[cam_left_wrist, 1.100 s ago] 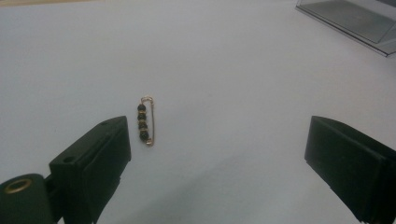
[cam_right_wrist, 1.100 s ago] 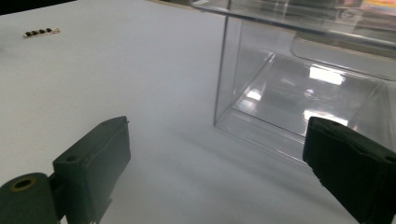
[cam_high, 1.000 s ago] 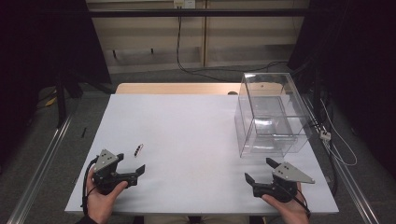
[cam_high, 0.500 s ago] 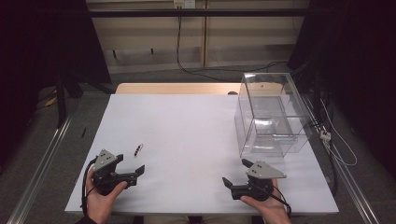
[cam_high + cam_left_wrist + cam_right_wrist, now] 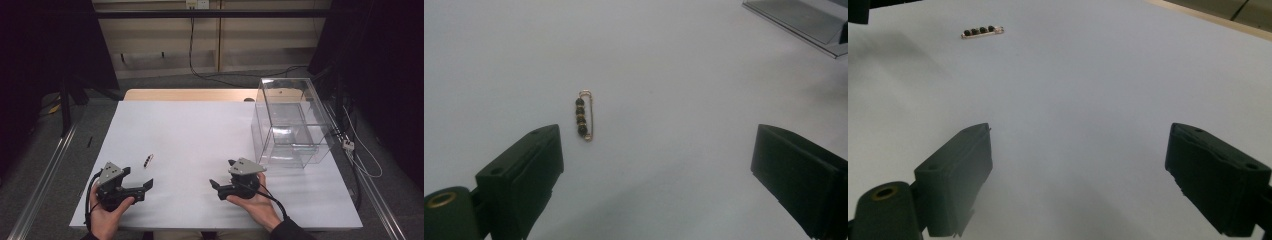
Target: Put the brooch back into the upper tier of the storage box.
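With my right gripper wide open and empty, I should straddle the beaded safety pin lengthwise, staying low.

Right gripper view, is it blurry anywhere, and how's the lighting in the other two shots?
Right gripper view: the near jaws are soft-edged, and the beaded pin is small but readable. Left gripper view: the beaded pin is sharp under even light, and the corners darken. High view: the white table is bright, its surroundings dark, and the clear plastic box shows faint reflections.
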Motion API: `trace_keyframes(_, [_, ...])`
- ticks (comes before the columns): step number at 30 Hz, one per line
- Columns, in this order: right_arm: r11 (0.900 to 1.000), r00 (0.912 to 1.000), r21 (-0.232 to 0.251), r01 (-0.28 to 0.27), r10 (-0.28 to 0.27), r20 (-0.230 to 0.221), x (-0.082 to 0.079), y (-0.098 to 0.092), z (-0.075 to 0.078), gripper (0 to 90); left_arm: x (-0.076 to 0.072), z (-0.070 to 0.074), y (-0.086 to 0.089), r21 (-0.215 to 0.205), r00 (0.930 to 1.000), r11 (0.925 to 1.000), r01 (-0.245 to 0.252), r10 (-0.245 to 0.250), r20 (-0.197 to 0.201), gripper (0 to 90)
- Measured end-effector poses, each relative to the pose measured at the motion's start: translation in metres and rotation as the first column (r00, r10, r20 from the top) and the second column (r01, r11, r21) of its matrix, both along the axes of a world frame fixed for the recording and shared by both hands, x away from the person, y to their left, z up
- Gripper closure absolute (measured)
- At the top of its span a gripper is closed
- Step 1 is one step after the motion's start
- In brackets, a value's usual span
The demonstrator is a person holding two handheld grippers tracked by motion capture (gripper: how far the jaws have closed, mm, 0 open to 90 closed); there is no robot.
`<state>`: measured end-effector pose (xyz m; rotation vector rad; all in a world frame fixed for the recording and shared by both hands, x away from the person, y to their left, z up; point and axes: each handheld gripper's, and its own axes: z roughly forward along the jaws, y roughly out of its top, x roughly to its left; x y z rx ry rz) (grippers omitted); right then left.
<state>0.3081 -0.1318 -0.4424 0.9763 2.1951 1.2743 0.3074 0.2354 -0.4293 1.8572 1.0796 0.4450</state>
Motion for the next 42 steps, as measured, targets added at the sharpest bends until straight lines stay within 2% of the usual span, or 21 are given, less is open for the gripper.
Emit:
trace_keyframes(3, [1.000,0.9996,-0.011,-0.029,0.029,0.005,0.009,0.017,0.002,12.3,0.000,0.000,-0.001,0.000,1.0000,1.0000,0.001,-0.001,-0.001,6.2])
trace_keyframes(4, [1.000,0.9996,-0.011,-0.029,0.029,0.005,0.009,0.017,0.002,12.3,0.000,0.000,-0.001,0.002,1.0000,1.0000,0.004,-0.004,-0.002,6.2])
trace_keyframes(5, [0.999,0.9987,-0.014,-0.049,0.050,0.013,0.016,0.029,0.004,14.1,0.000,0.000,-0.001,0.003,1.0000,1.0000,0.003,-0.003,-0.001,6.3])
trace_keyframes(8, [0.998,0.9978,-0.023,-0.065,0.065,0.009,0.022,0.038,0.004,14.9,-0.001,0.000,-0.001,0.007,1.0000,1.0000,0.004,-0.004,-0.001,6.3])
trace_keyframes(9, [0.997,0.9970,-0.016,-0.077,0.076,-0.010,0.032,0.051,0.003,16.3,-0.001,0.000,-0.001,0.005,1.0000,1.0000,0.005,-0.005,-0.002,6.3])
trace_keyframes(10, [0.997,0.9970,-0.016,-0.077,0.076,-0.010,0.032,0.051,0.003,16.3,-0.001,-0.001,-0.001,0.005,1.0000,1.0000,0.007,-0.007,-0.002,6.3])
trace_keyframes(11, [0.995,0.9953,-0.026,-0.095,0.095,-0.017,0.041,0.062,0.001,17.7,-0.002,-0.001,-0.002,0.004,1.0000,1.0000,0.008,-0.008,-0.004,6.3])
trace_keyframes(17, [0.988,0.9874,-0.040,-0.152,0.150,-0.048,0.066,0.095,-0.002,21.0,-0.004,-0.002,-0.002,0.015,0.9998,0.9997,0.020,-0.020,-0.009,6.3])
trace_keyframes(18, [0.988,0.9874,-0.040,-0.152,0.150,-0.048,0.066,0.095,-0.002,21.0,-0.004,-0.002,-0.002,0.015,0.9997,0.9996,0.022,-0.022,-0.010,6.3])
trace_keyframes(20, [0.985,0.9843,-0.036,-0.167,0.164,-0.066,0.078,0.110,-0.002,23.2,-0.004,-0.002,-0.002,0.014,0.9996,0.9996,0.024,-0.024,-0.012,6.3])
trace_keyframes(23, [0.983,0.9814,-0.041,-0.181,0.178,-0.072,0.087,0.121,-0.003,23.5,-0.004,-0.002,-0.002,0.011,0.9995,0.9996,0.027,-0.027,-0.014,6.3])
trace_keyframes(24, [0.980,0.9775,-0.027,-0.197,0.194,-0.084,0.094,0.130,-0.004,23.6,-0.004,-0.003,-0.002,0.008,0.9996,0.9997,0.024,-0.024,-0.013,6.3])
trace_keyframes(30, [0.977,0.9735,-0.039,-0.211,0.206,-0.098,0.111,0.151,-0.007,26.0,-0.004,-0.003,-0.003,0.015,0.9994,0.9994,0.030,-0.030,-0.020,6.3])
trace_keyframes(33, [0.976,0.9729,-0.029,-0.214,0.210,-0.097,0.114,0.156,-0.006,27.8,-0.003,-0.003,-0.002,0.016,0.9993,0.9994,0.030,-0.030,-0.021,6.3])
trace_keyframes(42, [0.970,0.9676,-0.048,-0.237,0.231,-0.101,0.125,0.178,-0.009,29.0,-0.003,-0.003,-0.002,0.015,0.9993,0.9994,0.031,-0.030,-0.021,6.5])
